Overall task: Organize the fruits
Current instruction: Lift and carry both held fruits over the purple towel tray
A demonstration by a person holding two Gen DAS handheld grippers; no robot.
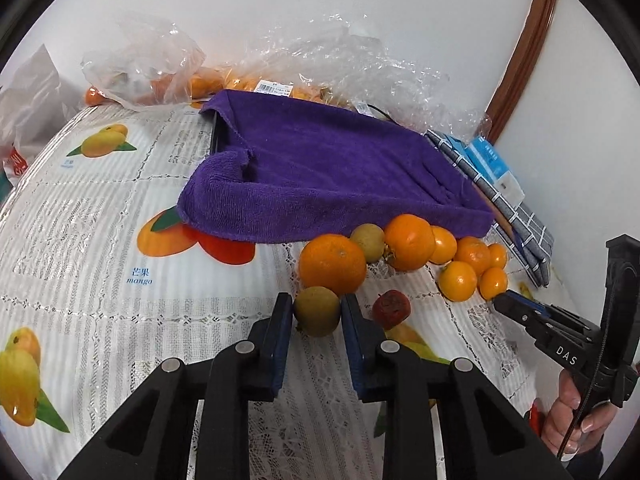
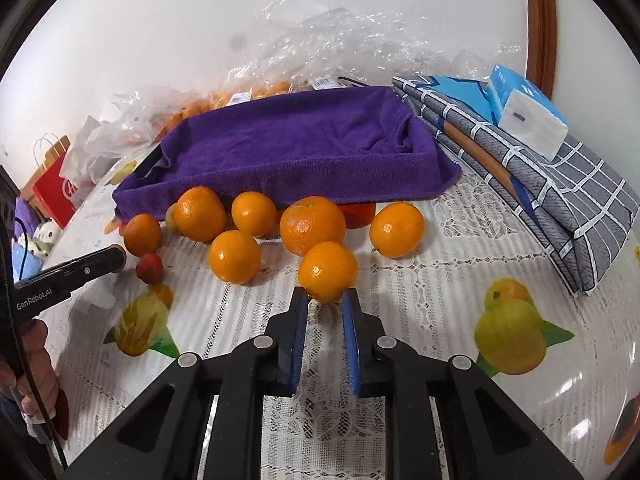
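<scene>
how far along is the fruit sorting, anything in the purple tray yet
Done: nothing; the purple towel-lined tray looks empty. In hand: the left gripper is shut on a greenish-brown fruit, the right gripper on a small orange. Left: the other oranges and the wrinkled red fruit lie on the tablecloth.

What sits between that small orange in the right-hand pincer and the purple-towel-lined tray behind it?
The larger dimpled orange lies directly between the small orange gripped by the right gripper and the purple-towel-lined tray.
</scene>
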